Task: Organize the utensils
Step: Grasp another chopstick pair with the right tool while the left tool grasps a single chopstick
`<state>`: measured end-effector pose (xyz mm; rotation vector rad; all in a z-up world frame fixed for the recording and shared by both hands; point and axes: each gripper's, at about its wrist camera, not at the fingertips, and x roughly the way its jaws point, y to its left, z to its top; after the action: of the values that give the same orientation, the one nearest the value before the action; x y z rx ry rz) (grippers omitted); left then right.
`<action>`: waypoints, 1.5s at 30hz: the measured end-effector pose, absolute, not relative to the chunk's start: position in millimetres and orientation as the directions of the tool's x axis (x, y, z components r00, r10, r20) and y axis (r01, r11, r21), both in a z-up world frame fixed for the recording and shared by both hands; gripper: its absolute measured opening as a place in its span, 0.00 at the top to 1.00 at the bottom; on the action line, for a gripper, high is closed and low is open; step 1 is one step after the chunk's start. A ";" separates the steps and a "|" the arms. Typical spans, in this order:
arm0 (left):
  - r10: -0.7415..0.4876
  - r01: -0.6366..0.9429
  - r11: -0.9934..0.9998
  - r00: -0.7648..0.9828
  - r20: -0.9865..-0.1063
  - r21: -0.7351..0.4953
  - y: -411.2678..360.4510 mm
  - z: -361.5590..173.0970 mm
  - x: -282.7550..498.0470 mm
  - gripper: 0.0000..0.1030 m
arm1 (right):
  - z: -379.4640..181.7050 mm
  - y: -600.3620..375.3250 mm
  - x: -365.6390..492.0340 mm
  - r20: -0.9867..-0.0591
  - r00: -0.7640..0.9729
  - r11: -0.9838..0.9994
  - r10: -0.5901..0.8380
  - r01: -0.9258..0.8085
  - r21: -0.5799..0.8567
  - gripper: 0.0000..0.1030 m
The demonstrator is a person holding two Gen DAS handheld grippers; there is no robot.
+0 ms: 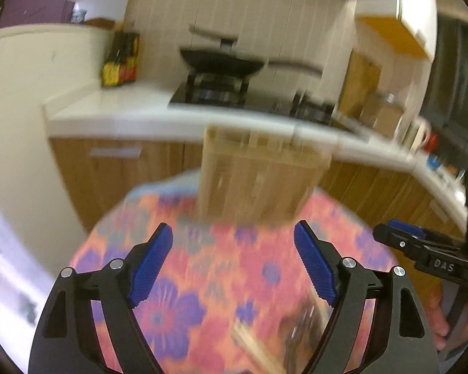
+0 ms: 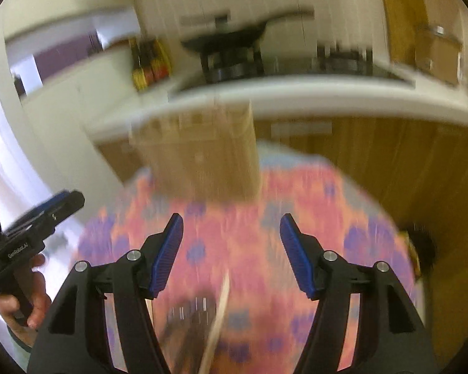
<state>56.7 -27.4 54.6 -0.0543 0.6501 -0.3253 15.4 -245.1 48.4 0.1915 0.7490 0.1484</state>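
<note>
One pale wooden stick (image 2: 219,318) lies lengthwise, pointing toward the holder (image 2: 199,152).

Ahead of the tongs runs a white countertop (image 1: 115,109) over wood-fronted cabinets (image 1: 124,168), backed by a cream tiled wall (image 1: 240,9). On it sits a gas hob (image 1: 215,93) carrying a dark pan (image 1: 221,60), with a cluster of bottles (image 1: 121,62) to its left (labels too blurred to read). Directly beneath the tongs lies a round table in a pink-orange cloth with purple flowers (image 1: 221,268). Pale floor (image 1: 6,268) shows at left.
</note>
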 end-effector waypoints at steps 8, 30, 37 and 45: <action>-0.386 0.320 0.915 0.520 -0.762 -0.245 -20.7 -18.4 30.2 0.31 | -36.2 -218.7 -23.2 -0.810 0.532 0.963 0.247 -0.040 0.268 0.72; -0.351 0.361 0.911 0.422 -0.836 -0.201 -18.3 -59.7 28.0 0.93 | -50.0 -217.3 -23.6 -0.842 0.493 0.967 0.218 0.011 0.256 0.98; -0.297 0.357 0.924 0.449 -0.843 -0.136 -15.3 -58.5 27.5 0.90 | -54.5 -234.3 -22.3 -0.855 0.479 0.966 0.199 0.053 0.254 0.98; -0.299 0.371 0.920 0.445 -0.844 -0.131 -13.5 -56.0 27.6 0.68 | -54.0 -237.6 -13.7 -0.877 0.433 0.972 0.207 0.013 0.236 0.75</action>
<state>27.6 -13.5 -56.0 0.0767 1.0291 -0.4156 -13.7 -237.6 -54.0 0.2195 1.1192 0.1226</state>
